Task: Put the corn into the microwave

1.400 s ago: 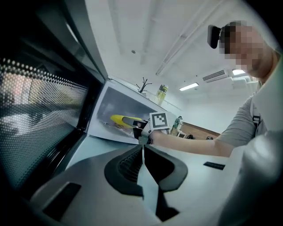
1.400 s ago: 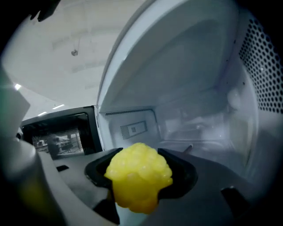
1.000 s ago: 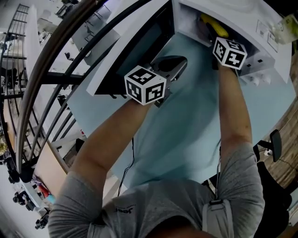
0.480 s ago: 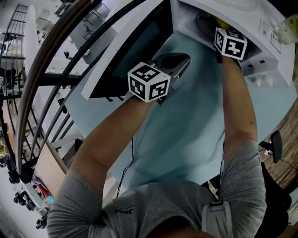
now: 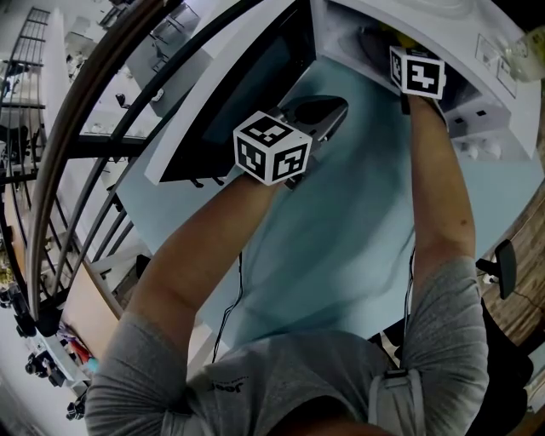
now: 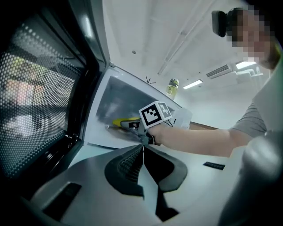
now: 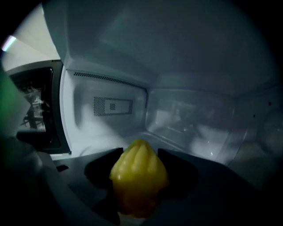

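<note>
The yellow corn (image 7: 138, 174) sits point-forward between the jaws of my right gripper (image 7: 139, 160), which is shut on it. Both are inside the white microwave (image 5: 426, 15), above the cavity floor, with the back wall (image 7: 190, 114) ahead. In the head view only the right gripper's marker cube (image 5: 417, 72) and a sliver of corn (image 5: 407, 40) show at the cavity mouth. The left gripper view shows the corn (image 6: 121, 122) just inside the opening. My left gripper (image 5: 328, 109) is shut and holds nothing, hovering over the table beside the open door (image 5: 247, 94).
The microwave stands on a light blue table (image 5: 341, 221), its dark mesh door (image 6: 40, 101) swung wide to the left. A bottle (image 6: 171, 86) stands on top of the microwave. A white power strip (image 5: 477, 145) lies to the right. Metal railing (image 5: 51, 170) runs along the left.
My right gripper has pushed further into the microwave and rolled, so the corn is now mostly hidden in the head view. The left gripper has barely moved.
</note>
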